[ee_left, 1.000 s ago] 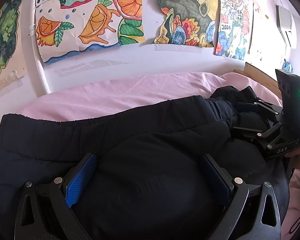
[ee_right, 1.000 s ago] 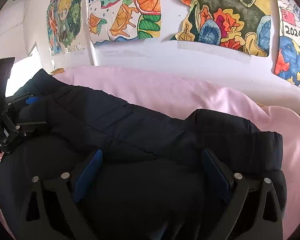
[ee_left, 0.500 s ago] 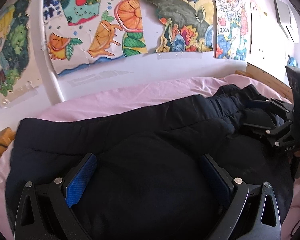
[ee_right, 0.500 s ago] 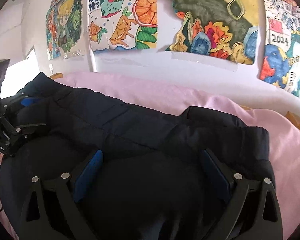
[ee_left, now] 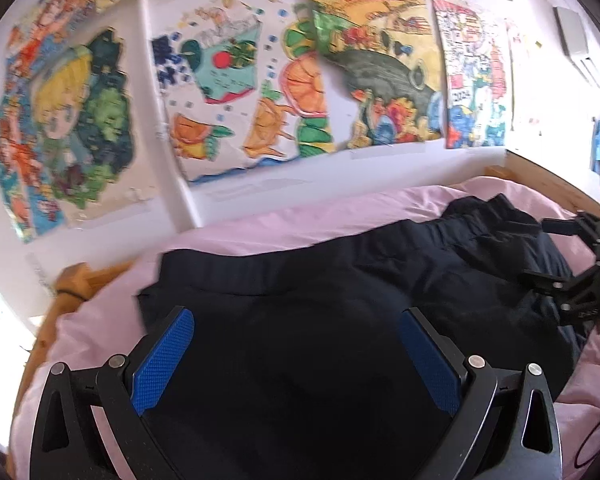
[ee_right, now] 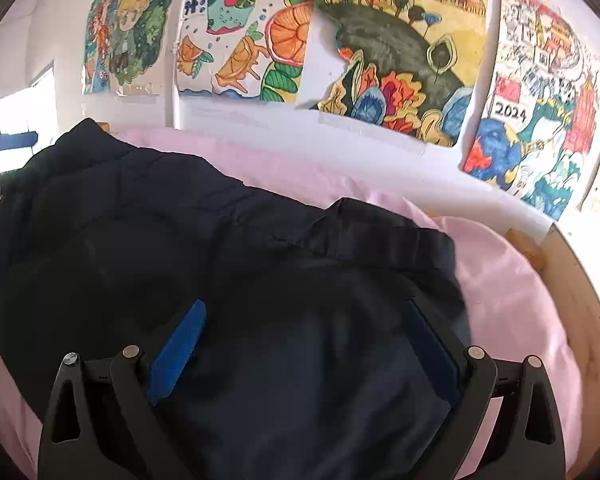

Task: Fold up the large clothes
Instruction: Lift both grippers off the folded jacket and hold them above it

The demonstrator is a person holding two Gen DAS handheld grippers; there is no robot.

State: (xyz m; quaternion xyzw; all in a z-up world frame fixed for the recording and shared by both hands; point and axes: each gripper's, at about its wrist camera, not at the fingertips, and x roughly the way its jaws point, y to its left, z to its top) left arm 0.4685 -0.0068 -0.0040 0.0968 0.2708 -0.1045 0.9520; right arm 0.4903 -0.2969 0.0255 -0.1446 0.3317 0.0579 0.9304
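dark garment (ee_left: 320, 320) on pink bedding (ee_left: 280, 220) | both hand-held grippers spread wide

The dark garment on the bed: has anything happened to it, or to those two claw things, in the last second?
Both cameras now see more wall and pink bedding, so the left gripper and right gripper appear to have risen or tilted up. Neither has gripped anything. Both remain wide open over the dark garment, which lies spread much as before.
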